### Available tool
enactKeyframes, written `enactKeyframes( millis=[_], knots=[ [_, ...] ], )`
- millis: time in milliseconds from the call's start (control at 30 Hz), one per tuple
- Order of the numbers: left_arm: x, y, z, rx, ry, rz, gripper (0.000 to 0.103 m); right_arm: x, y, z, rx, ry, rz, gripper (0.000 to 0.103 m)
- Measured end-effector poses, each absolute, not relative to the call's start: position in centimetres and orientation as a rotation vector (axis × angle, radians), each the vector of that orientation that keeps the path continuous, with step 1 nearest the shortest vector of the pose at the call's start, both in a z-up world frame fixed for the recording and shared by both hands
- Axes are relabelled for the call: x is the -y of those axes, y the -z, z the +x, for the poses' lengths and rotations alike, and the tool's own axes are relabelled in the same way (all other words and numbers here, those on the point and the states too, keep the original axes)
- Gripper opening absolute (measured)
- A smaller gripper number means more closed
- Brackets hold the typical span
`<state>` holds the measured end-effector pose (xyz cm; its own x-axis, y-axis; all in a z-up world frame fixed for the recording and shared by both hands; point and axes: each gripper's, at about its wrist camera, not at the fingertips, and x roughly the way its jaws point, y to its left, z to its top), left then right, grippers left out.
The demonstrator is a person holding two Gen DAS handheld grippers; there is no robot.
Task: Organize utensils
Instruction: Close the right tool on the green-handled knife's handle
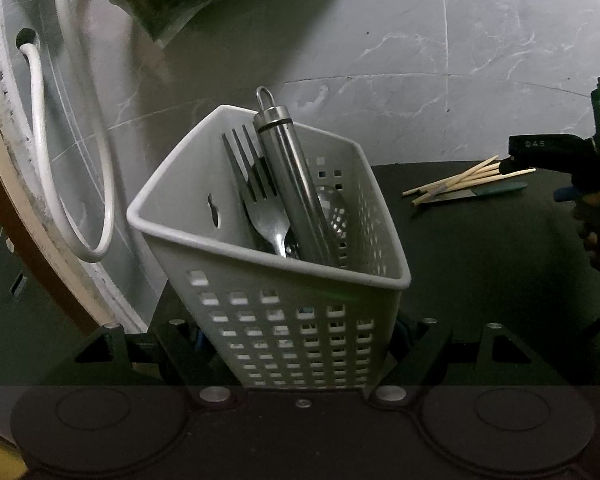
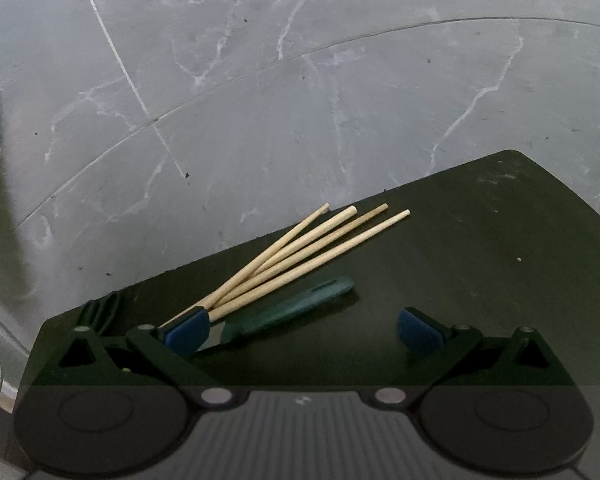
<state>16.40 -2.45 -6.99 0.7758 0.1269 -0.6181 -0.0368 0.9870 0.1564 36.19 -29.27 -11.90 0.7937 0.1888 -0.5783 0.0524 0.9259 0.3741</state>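
**Basket gripped, chopsticks waiting**

The left gripper (image 1: 300,344) is clamping the white basket (image 1: 220,248), which is holding a fork (image 1: 260,200) and a steel handle (image 1: 292,184). The right gripper (image 2: 304,330) is hovering wide open over the chopsticks (image 2: 300,252) and knife (image 2: 284,312) lying on the dark mat (image 2: 480,260).

Basket (image 1: 272,280) viewed close from the left wrist, angled down, chopsticks (image 2: 292,258) viewed near from the right wrist, chopsticks and dark mat (image 2: 480,280) shared.

Letters "DAS" on the right tool (image 1: 504,166), faint
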Motion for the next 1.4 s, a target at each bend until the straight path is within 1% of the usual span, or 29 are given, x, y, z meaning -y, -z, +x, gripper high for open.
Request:
enactKeyframes(
  millis=[633,900,1233,1400],
  knots=[
    [2.6,7.0,16.4,-0.685,-0.079,0.150,0.080,25.2,13.2,39.5,-0.637,-0.016,0.241,0.102],
    [2.6,7.1,16.4,-0.685,-0.074,0.152,0.080,23.6,13.5,39.5,-0.626,-0.006,0.083,0.101],
    [2.6,7.2,16.4,-0.686,-0.071,0.154,0.080,24.7,13.0,39.3,-0.649,-0.063,0.066,0.101],
    [2.7,7.1,16.5,-0.686,-0.065,0.158,0.080,26.0,12.7,38.5,-0.672,-0.237,0.005,0.099]
  ],
)
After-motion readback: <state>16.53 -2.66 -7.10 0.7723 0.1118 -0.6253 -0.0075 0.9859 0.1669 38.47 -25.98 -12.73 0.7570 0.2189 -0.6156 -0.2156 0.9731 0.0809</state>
